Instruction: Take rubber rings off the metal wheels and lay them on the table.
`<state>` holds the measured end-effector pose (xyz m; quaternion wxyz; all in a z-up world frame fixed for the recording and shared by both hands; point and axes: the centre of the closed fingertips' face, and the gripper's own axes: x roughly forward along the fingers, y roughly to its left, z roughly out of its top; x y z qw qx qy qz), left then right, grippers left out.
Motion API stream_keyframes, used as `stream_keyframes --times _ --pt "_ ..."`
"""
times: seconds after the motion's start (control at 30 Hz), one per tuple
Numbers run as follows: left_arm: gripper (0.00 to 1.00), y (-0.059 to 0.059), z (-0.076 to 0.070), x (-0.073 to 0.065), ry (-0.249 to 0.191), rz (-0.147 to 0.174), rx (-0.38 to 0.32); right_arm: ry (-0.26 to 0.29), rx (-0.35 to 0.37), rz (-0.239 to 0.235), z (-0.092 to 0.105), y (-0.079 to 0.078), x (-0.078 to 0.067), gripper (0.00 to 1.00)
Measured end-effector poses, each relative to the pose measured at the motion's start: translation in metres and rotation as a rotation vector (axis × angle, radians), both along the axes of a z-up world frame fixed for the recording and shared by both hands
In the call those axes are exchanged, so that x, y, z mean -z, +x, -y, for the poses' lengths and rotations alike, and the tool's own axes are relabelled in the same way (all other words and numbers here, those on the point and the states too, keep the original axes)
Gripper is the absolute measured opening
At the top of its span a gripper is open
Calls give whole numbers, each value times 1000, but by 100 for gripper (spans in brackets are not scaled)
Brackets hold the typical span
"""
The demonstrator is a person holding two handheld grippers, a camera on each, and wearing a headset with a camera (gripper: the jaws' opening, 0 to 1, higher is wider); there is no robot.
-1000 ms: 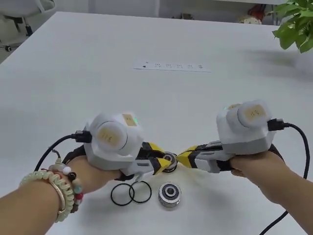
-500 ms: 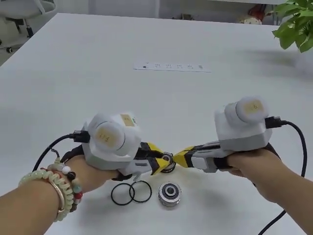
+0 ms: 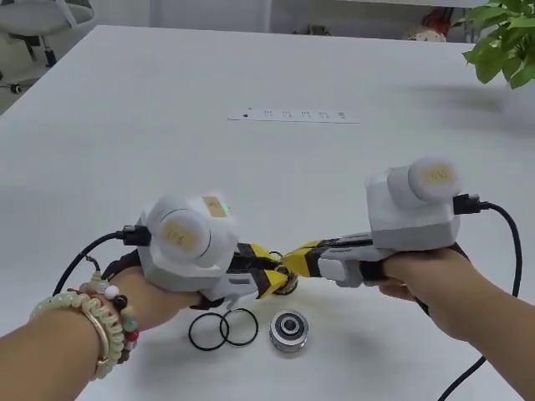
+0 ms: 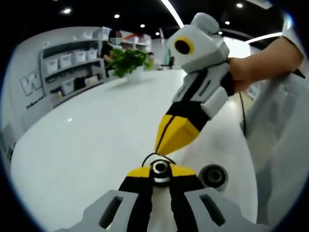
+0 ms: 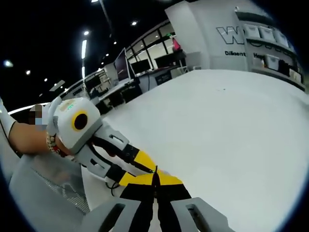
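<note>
My left gripper [image 3: 278, 279] is shut on a small metal wheel [image 4: 160, 167], held just above the white table [image 3: 276, 180]. My right gripper [image 3: 292, 260] comes in from the right with its yellow tips closed against the wheel's top. In the left gripper view, a thin black rubber ring [image 4: 150, 157] loops up from the wheel into the right gripper [image 4: 163, 148]. The right gripper [image 5: 155, 178] has its jaws pressed together, with the left gripper [image 5: 145, 163] just ahead of them. Two loose rubber rings [image 3: 223, 329] lie overlapping on the table under the left gripper. A second metal wheel [image 3: 289, 330] lies beside them.
A white power strip [image 3: 292, 114] lies further back at mid-table. Green plant leaves [image 3: 501, 42] hang in at the back right corner. Black cables [image 3: 501, 276] trail from both grippers. An office chair [image 3: 38, 17] stands off the table's far left.
The right gripper has moved left and a little up, its tips now over the wheel's top. The left gripper and the things on the table have stayed in place.
</note>
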<state>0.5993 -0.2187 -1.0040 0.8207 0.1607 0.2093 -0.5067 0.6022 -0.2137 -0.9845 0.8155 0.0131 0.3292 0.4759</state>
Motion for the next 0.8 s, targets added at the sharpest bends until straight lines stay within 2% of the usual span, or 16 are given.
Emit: stream_keyframes --times 0.03,0.2,0.23,0.33,0.4,0.47,0.5,0.6,0.67,0.8 --pt "13 0 0 0 1 1 0 1 6 -13 1 0 1 0" --pt "14 1 1 0 10 6 -3 -28 8 -6 4 1 5 0" --pt "14 1 1 -1 8 -9 -5 -40 10 -6 4 1 7 0" --pt "15 1 1 -5 18 -8 8 -55 10 -6 5 -1 8 0" --pt "18 1 0 -11 17 -3 16 -46 16 -16 5 -2 6 0" --pt "20 0 0 -20 -14 -28 19 -33 24 -24 7 -1 4 0" --pt "21 0 -1 -24 -22 -31 16 -31 25 -23 7 0 3 0" --pt "24 -2 -8 -41 -19 -14 25 -11 26 -14 9 0 -4 0" --pt "29 -5 -12 -51 -28 -18 27 6 33 -16 9 1 -9 0" --pt "31 -8 -20 -58 -21 -5 31 4 38 -5 11 2 -11 0"
